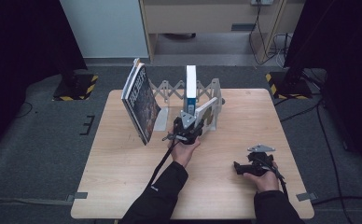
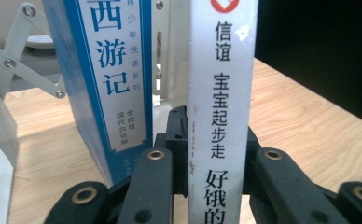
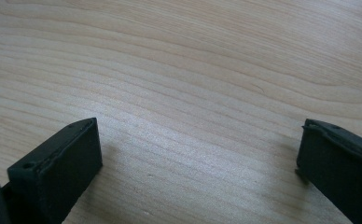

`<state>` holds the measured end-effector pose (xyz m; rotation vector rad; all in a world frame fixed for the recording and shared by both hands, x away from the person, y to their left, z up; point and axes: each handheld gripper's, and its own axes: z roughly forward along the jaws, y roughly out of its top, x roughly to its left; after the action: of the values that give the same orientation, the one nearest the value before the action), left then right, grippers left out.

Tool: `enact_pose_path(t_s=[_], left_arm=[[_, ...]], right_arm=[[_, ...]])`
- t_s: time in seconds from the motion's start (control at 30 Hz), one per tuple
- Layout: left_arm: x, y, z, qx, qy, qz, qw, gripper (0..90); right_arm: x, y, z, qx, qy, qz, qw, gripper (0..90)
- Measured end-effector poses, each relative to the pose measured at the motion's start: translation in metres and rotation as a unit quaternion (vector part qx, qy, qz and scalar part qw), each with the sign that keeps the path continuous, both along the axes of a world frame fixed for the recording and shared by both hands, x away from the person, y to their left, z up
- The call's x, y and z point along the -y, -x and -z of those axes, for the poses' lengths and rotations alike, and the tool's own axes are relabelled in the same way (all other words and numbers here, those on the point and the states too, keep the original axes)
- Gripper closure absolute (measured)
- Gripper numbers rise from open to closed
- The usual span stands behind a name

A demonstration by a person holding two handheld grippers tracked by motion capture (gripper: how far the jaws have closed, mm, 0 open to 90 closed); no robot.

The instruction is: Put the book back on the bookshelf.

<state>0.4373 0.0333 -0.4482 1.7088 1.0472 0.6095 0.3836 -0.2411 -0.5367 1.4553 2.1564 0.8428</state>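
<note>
The left gripper (image 2: 219,177) has its fingers (image 2: 151,182) clamped on the spine of a white book (image 2: 221,93), held upright just beside a blue book (image 2: 109,74) standing in the white folding rack (image 1: 170,88). A dark book (image 1: 139,102) leans at the rack's left end. The right gripper (image 3: 198,154) rests on the tabletop (image 3: 179,70), fingers wide and empty

Printed down the white spine of the thin upright book (image 2: 221,112), at twelve o'clock from the camera: "信谊", then "宝宝起步走", then "好饿的", cut off by the frame's lower edge. At ten o'clock, on the blue-and-white spine of the thicker book (image 2: 109,79): "西游记", with "少年悦读系列" alongside and "全国新" legible below in smaller print.
</note>
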Motion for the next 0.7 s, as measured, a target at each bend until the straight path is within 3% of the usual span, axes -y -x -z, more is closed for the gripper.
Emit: enact_pose_path(t_s=[0.3, 0.5, 0.7], left_arm=[[0.005, -0.005, 0.011, -0.009, -0.002, -0.002, 1.0, 74.3], [0.007, -0.005, 0.017, 0.003, -0.002, -0.004, 1.0, 74.1], [0.006, 0.001, 0.027, 0.0, -0.007, -0.001, 1.0, 73.5]], right_arm=[[0.0, 0.001, 0.001, 0.006, -0.003, 0.001, 1.0, 0.2], [0.0, 0.001, 0.001, 0.007, -0.003, 0.001, 1.0, 0.1], [0.001, 0.002, 0.001, 0.008, -0.004, 0.0, 1.0, 0.1]])
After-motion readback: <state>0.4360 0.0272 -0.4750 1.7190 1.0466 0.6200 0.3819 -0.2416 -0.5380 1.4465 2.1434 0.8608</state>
